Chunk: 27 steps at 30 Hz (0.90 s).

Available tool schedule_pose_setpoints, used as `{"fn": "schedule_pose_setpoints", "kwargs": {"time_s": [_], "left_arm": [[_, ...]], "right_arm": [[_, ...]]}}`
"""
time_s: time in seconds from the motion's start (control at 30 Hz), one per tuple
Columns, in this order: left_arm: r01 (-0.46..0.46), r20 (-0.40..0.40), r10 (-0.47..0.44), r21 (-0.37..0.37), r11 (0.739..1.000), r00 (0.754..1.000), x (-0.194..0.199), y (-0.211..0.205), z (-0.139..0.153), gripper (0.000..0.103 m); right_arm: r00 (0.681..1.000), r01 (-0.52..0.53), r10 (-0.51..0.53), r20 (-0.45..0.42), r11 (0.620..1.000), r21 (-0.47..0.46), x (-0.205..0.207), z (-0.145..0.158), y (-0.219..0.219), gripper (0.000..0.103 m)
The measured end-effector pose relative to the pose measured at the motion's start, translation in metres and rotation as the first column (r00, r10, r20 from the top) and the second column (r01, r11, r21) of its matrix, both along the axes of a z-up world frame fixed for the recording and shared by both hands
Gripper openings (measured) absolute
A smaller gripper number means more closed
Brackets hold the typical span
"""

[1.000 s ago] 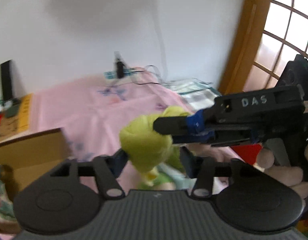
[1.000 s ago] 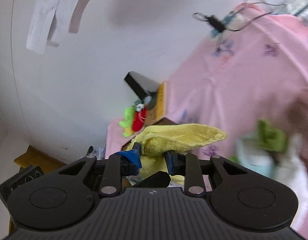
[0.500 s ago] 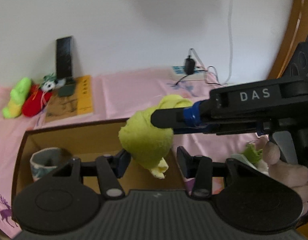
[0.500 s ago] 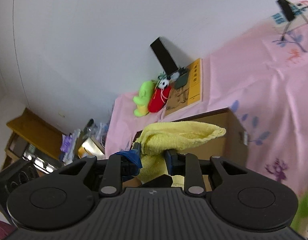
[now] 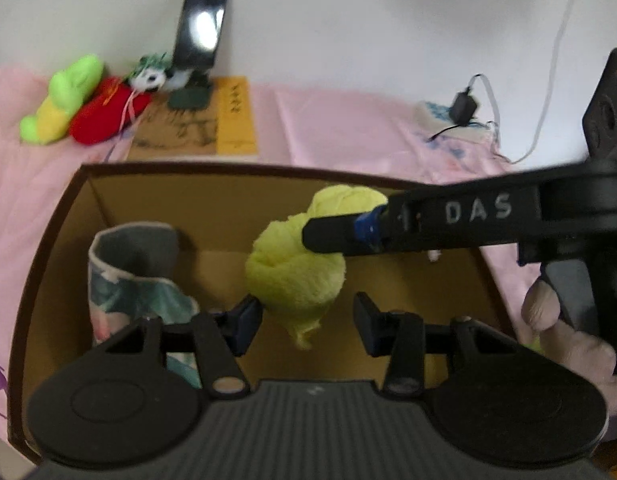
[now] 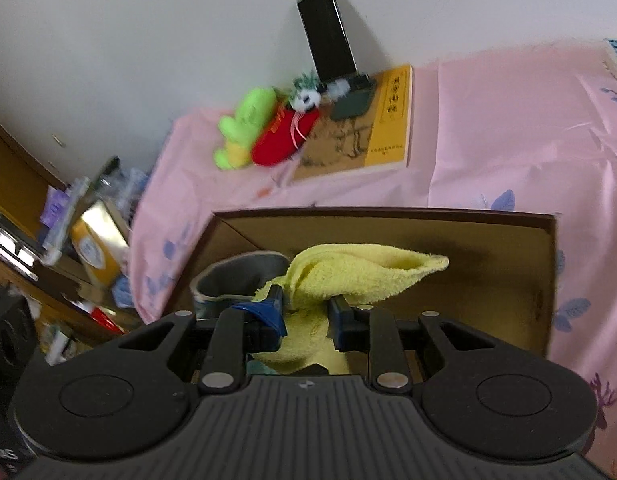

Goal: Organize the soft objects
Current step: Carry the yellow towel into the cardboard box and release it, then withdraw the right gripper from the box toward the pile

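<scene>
1. The right tool [image 6: 306, 316] was pinching the rolled yellow terry towel [image 5: 296, 276], which hung in the air over the open brown cardboard box [image 5: 52, 240]. One loose corner stuck out to the right, so a careless release could have left it draped across the box's rim.
2. The left tool [image 5: 306, 318] stood spread, its pads on either side of the roll's lower end. The left pad seemed to brush the cloth, the right pad was apart. If it had closed off-centre, it could have tugged the roll loose and undone it.
3. A grey-lined patterned fabric roll [image 5: 136, 276] was already standing at the box's left. Lowering too far left risked knocking it over or wedging the towel on top.
4. The right tool's long black finger [image 5: 332, 236] crossed close above the left tool, so the two could have clashed on the way down.
5. Both views were blurred. The box floor under the towel could not be told clearly, so a misjudged drop was possible.
</scene>
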<state>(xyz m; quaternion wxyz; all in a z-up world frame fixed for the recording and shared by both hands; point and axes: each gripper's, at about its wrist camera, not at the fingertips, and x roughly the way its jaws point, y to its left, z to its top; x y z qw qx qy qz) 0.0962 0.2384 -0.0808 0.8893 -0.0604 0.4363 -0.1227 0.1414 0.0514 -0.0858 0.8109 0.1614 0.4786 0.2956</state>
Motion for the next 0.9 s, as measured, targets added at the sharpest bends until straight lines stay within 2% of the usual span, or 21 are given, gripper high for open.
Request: {"fn": "schedule_pose_setpoints", "kwargs": {"time_s": [0.3, 0.4, 0.47, 0.6, 0.67, 0.9], "left_arm": [[-0.059, -0.095, 0.064, 0.053, 0.997, 0.993, 0.028, 0.023, -0.021, 0.046], [-0.076, -0.110, 0.084, 0.074, 0.994, 0.990, 0.031, 0.030, -0.026, 0.046], [-0.081, -0.115, 0.090, 0.077, 0.994, 0.989, 0.031, 0.036, -0.027, 0.049], [-0.097, -0.087, 0.108, 0.122, 0.988, 0.990, 0.025, 0.038, -0.020, 0.057], [-0.109, -0.064, 0.119, 0.136, 0.985, 0.991, 0.023, 0.037, -0.012, 0.066], [-0.149, 0.017, 0.149, 0.210, 0.966, 0.989, 0.010, 0.024, 0.018, 0.077]], "right_arm": [[0.997, -0.054, 0.046, -0.054, 0.988, -0.145, 0.031, -0.034, 0.049, 0.005], [0.996, -0.044, 0.033, -0.080, 0.989, -0.139, 0.038, -0.042, 0.057, 0.005], [0.994, -0.024, 0.013, -0.109, 0.995, -0.099, 0.043, -0.046, 0.057, 0.006], [0.993, 0.008, -0.018, -0.116, 0.996, -0.088, 0.043, -0.040, 0.051, 0.010], [0.994, 0.020, -0.028, -0.103, 0.997, -0.080, 0.041, -0.034, 0.048, 0.010], [0.996, 0.076, -0.078, -0.047, 0.996, -0.044, 0.024, -0.005, 0.028, 0.010]]}}
